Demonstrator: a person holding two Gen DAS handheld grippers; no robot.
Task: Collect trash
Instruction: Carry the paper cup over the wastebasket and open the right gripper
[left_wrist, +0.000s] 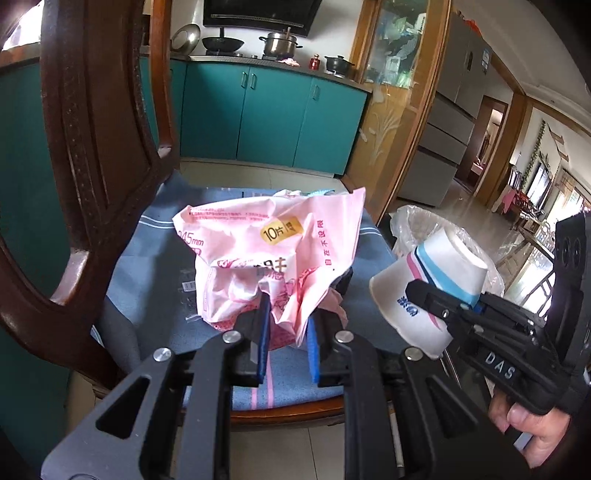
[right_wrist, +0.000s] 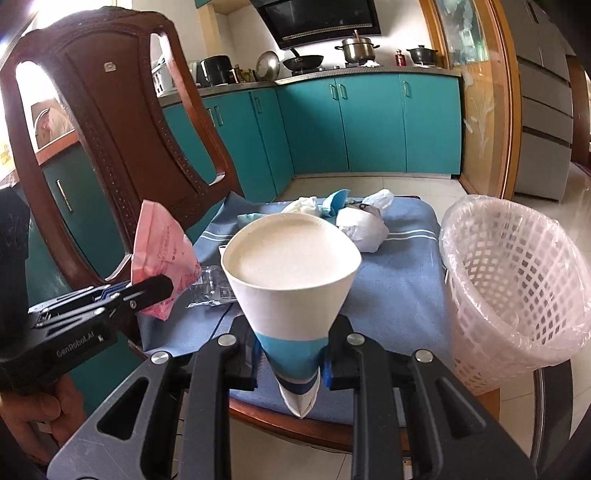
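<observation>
My left gripper (left_wrist: 286, 325) is shut on a crumpled pink plastic wrapper (left_wrist: 269, 251) and holds it above the blue chair cushion (left_wrist: 159, 258). The wrapper also shows in the right wrist view (right_wrist: 162, 254), pinched in the left gripper (right_wrist: 162, 288). My right gripper (right_wrist: 290, 358) is shut on the squashed rim end of a white paper cup (right_wrist: 291, 273) with blue bands, its flat base facing the camera. The cup shows in the left wrist view (left_wrist: 424, 284), held by the right gripper (left_wrist: 439, 306). A white lattice bin (right_wrist: 517, 280) lined with clear plastic stands right of the chair.
More trash lies at the far end of the cushion: crumpled white tissues (right_wrist: 364, 225), a blue scrap (right_wrist: 336, 201) and a clear plastic packet (right_wrist: 210, 288). The dark wooden chair back (right_wrist: 122, 122) rises on the left. Teal kitchen cabinets (right_wrist: 369, 122) stand behind.
</observation>
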